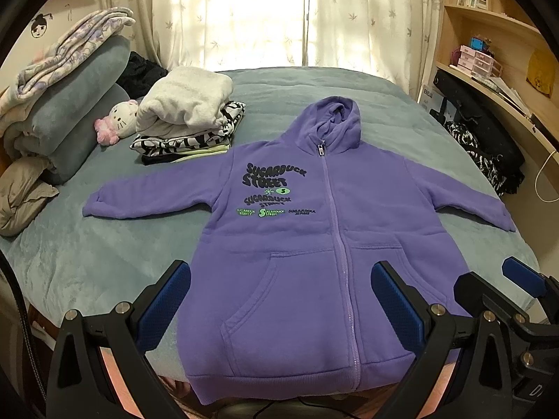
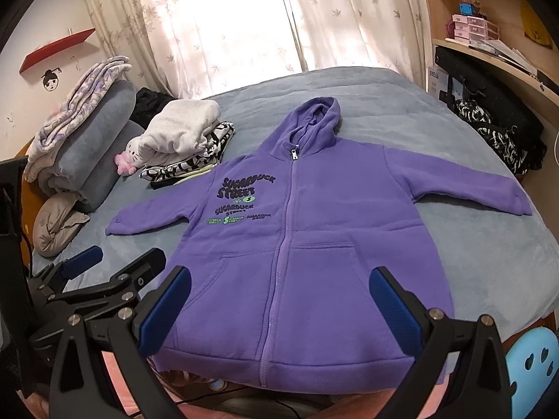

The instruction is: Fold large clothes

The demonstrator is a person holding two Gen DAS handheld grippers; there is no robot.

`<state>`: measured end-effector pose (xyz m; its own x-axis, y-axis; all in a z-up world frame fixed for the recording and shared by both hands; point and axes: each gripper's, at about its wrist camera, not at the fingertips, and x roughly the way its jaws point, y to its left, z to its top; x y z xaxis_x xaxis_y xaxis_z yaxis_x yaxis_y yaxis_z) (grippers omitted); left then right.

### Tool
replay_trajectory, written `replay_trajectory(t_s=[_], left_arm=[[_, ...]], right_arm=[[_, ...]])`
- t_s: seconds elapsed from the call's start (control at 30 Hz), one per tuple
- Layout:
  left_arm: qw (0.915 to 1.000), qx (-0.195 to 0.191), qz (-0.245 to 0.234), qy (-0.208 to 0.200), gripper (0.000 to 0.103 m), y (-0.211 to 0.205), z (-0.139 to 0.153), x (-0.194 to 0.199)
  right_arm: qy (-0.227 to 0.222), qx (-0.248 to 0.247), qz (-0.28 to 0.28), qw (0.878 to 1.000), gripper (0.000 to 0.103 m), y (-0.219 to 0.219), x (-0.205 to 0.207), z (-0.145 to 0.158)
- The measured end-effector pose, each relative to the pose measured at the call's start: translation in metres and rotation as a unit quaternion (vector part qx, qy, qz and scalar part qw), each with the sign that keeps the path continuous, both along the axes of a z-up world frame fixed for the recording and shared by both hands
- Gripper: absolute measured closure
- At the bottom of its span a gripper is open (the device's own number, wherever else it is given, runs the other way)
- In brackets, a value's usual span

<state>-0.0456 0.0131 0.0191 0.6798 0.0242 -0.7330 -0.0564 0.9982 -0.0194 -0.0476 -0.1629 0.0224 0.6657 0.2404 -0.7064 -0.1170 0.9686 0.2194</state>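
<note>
Left wrist view: folded clothes (image 1: 188,118) at left, a zipped purple hoodie (image 1: 314,244) flat on the bed (image 1: 87,262), sleeves spread. Left gripper (image 1: 281,300) and right gripper (image 2: 279,303) hover above its hem, fingers wide apart, holding nothing.

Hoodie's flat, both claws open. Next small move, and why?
Probably take the left claw out to the zipped purple fleece hoodie's left sleeve cuff and pinch it: both sleeves lie spread on the grey-blue bedspread, nothing folded, and the right claw holds nothing.
</note>
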Motion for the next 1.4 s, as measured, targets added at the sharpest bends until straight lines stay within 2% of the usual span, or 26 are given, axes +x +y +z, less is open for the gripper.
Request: replay_trajectory(t_s=[0.2, 0.33, 0.57, 0.73, 0.87, 0.93, 1.03, 1.1, 1.17, 1.3, 1.4], left_arm=[[1.0, -0.002, -0.006, -0.003, 0.001, -0.002, -0.001, 0.002], [0.9994, -0.007, -0.033, -0.004, 0.001, -0.011, 0.002, 0.017], [0.9967, -0.012, -0.08, -0.011, 0.001, -0.045, 0.019, 0.069], [0.993, -0.05, -0.1, -0.04, 0.001, -0.073, 0.027, 0.119], [0.9898, -0.065, -0.112, -0.06, 0.001, -0.097, 0.024, 0.16], [0.9898, -0.063, -0.113, -0.058, 0.001, -0.111, 0.019, 0.181], [0.9917, -0.049, -0.11, -0.046, 0.001, -0.132, 0.008, 0.215], [0.9934, -0.039, -0.102, -0.035, 0.001, -0.145, -0.001, 0.236], [0.9944, -0.032, -0.098, -0.024, 0.001, -0.159, -0.01, 0.254], [0.9939, -0.025, -0.105, -0.021, 0.001, -0.186, -0.035, 0.287], [0.9929, 0.001, -0.119, -0.012, 0.001, -0.209, -0.059, 0.309]], right_arm=[[-0.012, -0.011, 0.001, 1.0, 0.001, 0.001, 0.0, 0.001], [-0.016, -0.012, -0.008, 1.0, 0.001, -0.006, 0.006, 0.003], [-0.04, -0.033, -0.053, 0.997, 0.001, -0.034, 0.031, 0.017], [-0.073, -0.096, -0.1, 0.988, 0.001, -0.064, 0.062, 0.025], [-0.095, -0.1, -0.141, 0.98, 0.001, -0.108, 0.088, 0.018], [-0.074, -0.094, -0.159, 0.98, 0.001, -0.136, 0.109, 0.011], [-0.049, -0.045, -0.175, 0.982, 0.001, -0.188, 0.134, -0.004], [-0.021, -0.031, -0.203, 0.979, 0.002, -0.223, 0.148, -0.017], [0.003, -0.009, -0.226, 0.974, 0.016, -0.257, 0.161, -0.035], [0.06, 0.038, -0.285, 0.956, 0.02, -0.325, 0.18, -0.076], [0.108, 0.077, -0.333, 0.934, 0.02, -0.373, 0.186, -0.116]])
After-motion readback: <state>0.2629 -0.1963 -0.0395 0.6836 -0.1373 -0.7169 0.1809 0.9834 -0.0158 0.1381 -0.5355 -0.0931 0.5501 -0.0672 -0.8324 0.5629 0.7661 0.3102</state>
